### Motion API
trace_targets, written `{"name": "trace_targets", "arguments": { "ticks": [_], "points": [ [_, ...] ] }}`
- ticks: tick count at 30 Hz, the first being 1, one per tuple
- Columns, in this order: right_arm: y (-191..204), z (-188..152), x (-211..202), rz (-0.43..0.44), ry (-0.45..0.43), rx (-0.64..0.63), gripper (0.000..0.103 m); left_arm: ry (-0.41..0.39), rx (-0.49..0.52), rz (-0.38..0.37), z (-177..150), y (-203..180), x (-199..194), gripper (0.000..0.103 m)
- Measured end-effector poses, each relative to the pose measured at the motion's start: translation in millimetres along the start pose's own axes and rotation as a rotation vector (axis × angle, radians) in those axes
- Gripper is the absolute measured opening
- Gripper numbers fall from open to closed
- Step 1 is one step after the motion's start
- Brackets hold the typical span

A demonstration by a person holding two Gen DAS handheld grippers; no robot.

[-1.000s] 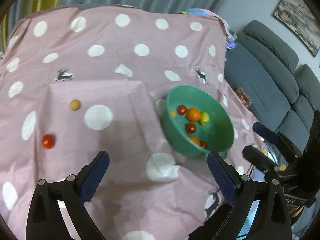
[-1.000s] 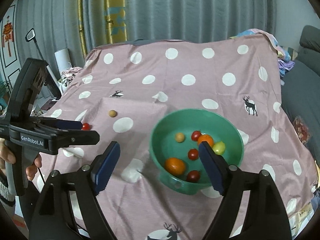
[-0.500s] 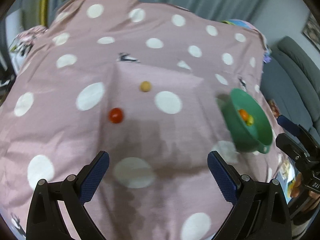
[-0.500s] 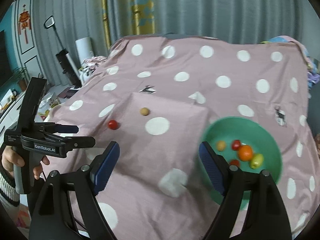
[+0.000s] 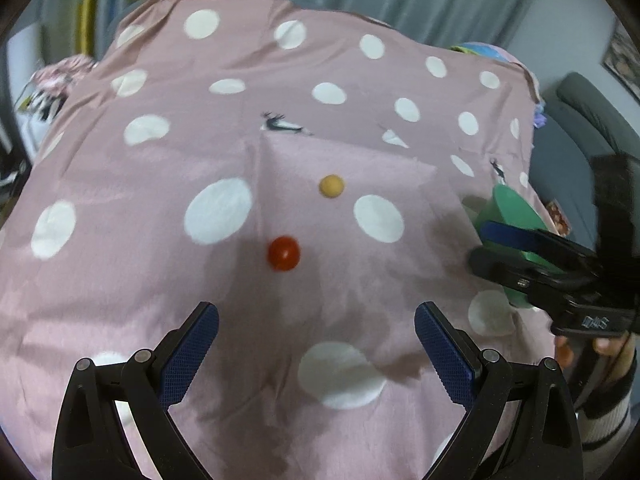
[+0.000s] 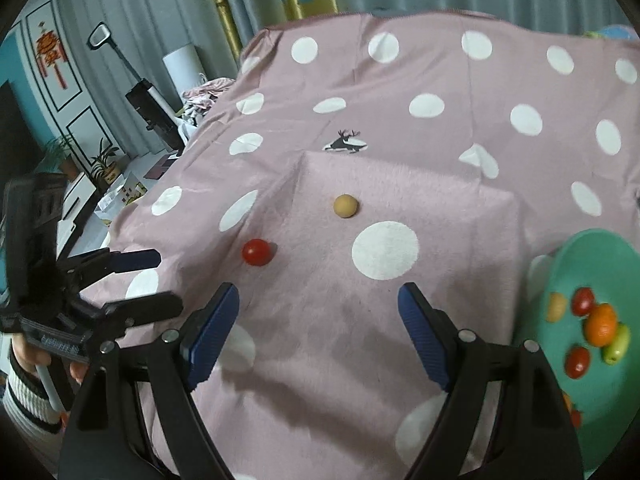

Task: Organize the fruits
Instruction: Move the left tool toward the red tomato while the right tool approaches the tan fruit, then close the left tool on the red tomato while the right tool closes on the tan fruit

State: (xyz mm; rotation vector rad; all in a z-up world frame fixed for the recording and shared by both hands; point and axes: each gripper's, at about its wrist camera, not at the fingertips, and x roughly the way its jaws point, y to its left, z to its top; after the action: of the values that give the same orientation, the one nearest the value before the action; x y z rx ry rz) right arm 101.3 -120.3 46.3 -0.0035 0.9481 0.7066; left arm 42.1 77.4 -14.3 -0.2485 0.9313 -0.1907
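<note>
From your left gripper (image 5: 316,340), spread wide and empty, a tomato (image 5: 283,253) lies just ahead with a yellow fruit (image 5: 331,186) farther off, both loose on the cloth (image 5: 120,280). From your right gripper (image 6: 318,328), likewise released, the bowl (image 6: 580,264) at right already holds several fruits; those two remain.

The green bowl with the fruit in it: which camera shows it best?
The right wrist view. There the green bowl faces the camera at the right edge and the fruit inside shows. In the left wrist view it is mostly hidden behind the right gripper, with no fruit visible.
</note>
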Motion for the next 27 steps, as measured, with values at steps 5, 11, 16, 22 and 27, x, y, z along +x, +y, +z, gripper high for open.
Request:
{"name": "trace_targets", "arguments": {
  "ticks": [5,11,16,22,27],
  "points": [
    [-14.1,6.4,14.4,0.008,0.009,0.054,0.083,0.021,0.084,-0.007,13.0,-8.3,19.3,0.097],
    [-25.2,9.7,26.3,0.023,0.01,0.091,0.083,0.09,0.096,-0.009,27.6,-6.5,49.8,0.079],
    [-29.0,12.6,36.7,0.037,0.017,0.091,0.083,0.124,0.086,0.022,34.7,-0.4,67.5,0.076],
    [-34.7,17.8,47.3,0.055,0.021,0.098,0.083,0.188,0.101,0.056,37.5,-1.9,84.3,0.066],
    [-36.2,22.8,58.6,0.066,0.03,0.099,0.082,0.2,0.125,0.094,41.3,-3.4,89.2,0.058]
  ]
}}
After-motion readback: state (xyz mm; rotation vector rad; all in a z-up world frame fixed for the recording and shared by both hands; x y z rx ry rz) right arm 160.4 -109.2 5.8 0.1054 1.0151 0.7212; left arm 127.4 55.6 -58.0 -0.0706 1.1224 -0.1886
